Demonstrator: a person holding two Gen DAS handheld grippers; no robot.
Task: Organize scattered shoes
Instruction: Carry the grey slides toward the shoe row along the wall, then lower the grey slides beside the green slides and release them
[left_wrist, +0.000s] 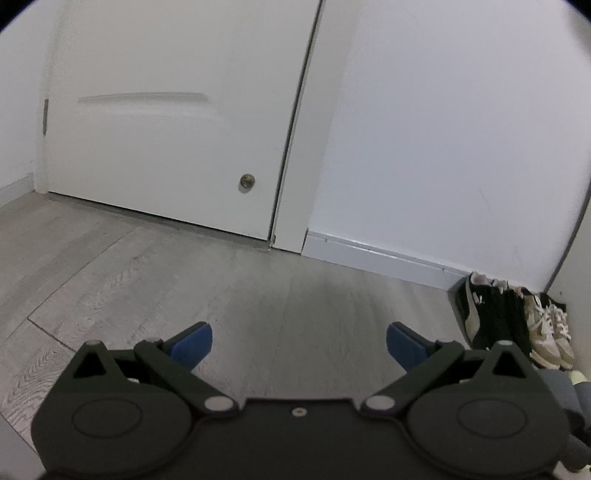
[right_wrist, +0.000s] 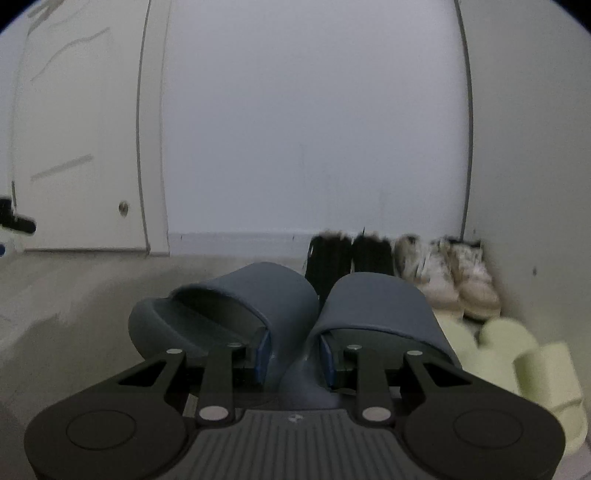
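My right gripper (right_wrist: 293, 356) is shut on a pair of grey-blue slippers (right_wrist: 243, 295), pinching their inner sides together and holding them above the floor. Ahead of them, along the wall, stand black sneakers (right_wrist: 332, 258) and white sneakers (right_wrist: 443, 273). Pale green slippers (right_wrist: 528, 365) lie to the right of my gripper. My left gripper (left_wrist: 299, 345) is open and empty over the bare floor. In the left wrist view the black sneakers (left_wrist: 487, 314) and white sneakers (left_wrist: 546, 328) stand in the corner at right.
A white door (left_wrist: 166, 122) with a small round knob (left_wrist: 246, 181) is at the left. A grey baseboard (left_wrist: 376, 258) runs along the white wall. A side wall (right_wrist: 535, 147) closes the corner on the right. The floor is grey wood plank (left_wrist: 147, 280).
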